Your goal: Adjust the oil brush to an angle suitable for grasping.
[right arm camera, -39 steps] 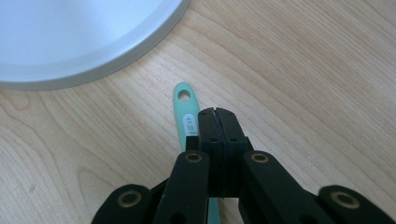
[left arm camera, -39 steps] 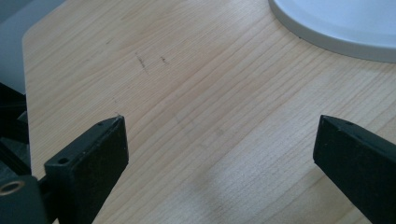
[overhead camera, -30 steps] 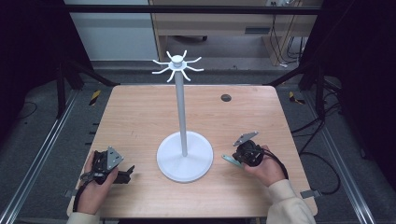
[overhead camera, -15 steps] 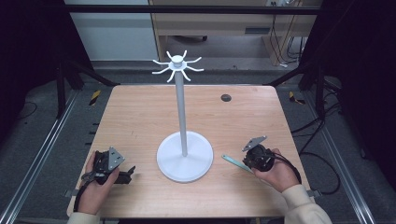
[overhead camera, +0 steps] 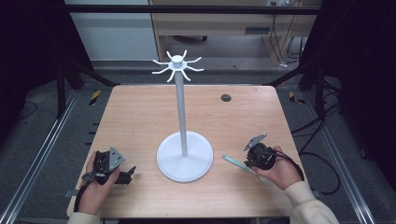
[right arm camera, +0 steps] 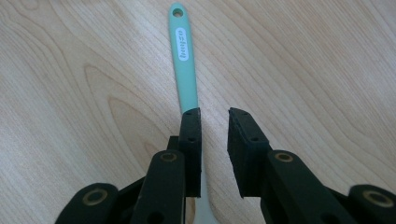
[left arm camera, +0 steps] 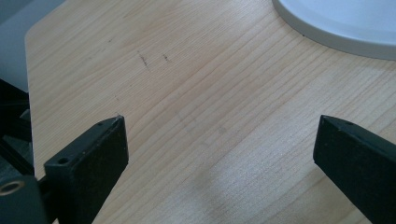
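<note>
Teal spatula (right arm camera: 185,60) flat on table (overhead camera: 140,116), right gripper (right arm camera: 214,116) just opening above it, printed handle label legible close-up

Stand (overhead camera: 184,156) at the middle of table (overhead camera: 140,116). Spatula (overhead camera: 239,163) flat on the wood, just right of the stand's base (apart from it). Left gripper (overhead camera: 122,174) well apart, left of base.

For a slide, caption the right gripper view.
Right gripper, jaws just opening, over a teal utensil handle lying on the wooden table.
</note>
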A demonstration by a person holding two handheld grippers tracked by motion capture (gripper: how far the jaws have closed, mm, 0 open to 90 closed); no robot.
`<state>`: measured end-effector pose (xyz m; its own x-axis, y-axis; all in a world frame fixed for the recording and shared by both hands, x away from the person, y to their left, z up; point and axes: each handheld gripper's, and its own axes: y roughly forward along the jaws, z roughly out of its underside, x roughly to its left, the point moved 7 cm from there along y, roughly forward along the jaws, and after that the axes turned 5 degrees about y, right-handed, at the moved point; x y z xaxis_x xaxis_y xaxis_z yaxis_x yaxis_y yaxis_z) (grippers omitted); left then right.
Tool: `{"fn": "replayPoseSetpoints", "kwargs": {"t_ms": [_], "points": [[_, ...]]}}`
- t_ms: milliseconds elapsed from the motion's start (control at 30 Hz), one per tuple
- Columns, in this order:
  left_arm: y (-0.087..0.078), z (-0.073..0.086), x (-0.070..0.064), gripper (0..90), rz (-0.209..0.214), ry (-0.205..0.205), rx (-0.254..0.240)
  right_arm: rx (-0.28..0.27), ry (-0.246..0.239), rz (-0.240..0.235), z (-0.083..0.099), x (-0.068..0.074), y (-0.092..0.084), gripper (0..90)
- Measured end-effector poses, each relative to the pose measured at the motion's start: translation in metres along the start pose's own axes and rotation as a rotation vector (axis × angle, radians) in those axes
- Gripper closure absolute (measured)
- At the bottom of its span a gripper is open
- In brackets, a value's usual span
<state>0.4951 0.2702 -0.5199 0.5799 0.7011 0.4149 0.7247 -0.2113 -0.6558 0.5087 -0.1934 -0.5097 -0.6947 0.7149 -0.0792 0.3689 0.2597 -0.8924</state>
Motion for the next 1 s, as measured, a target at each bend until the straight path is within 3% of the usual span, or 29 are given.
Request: {"fn": "replayPoseSetpoints", "kwargs": {"t_ms": [333,633,1000], "points": [[0.001,0.000,-0.001,2.7,0.004,0.003,0.003,0.045,-0.014,-0.019,0.005,-0.004,0.001,75.4],[0.001,-0.001,-0.002,2.8,0.007,0.005,0.002,0.088,-0.034,-0.038,0.008,0.002,0.003,71.6],[0.001,-0.001,-0.002,2.8,0.005,0.007,0.002,0.148,-0.051,-0.052,0.012,0.006,0.011,75.2]]}}
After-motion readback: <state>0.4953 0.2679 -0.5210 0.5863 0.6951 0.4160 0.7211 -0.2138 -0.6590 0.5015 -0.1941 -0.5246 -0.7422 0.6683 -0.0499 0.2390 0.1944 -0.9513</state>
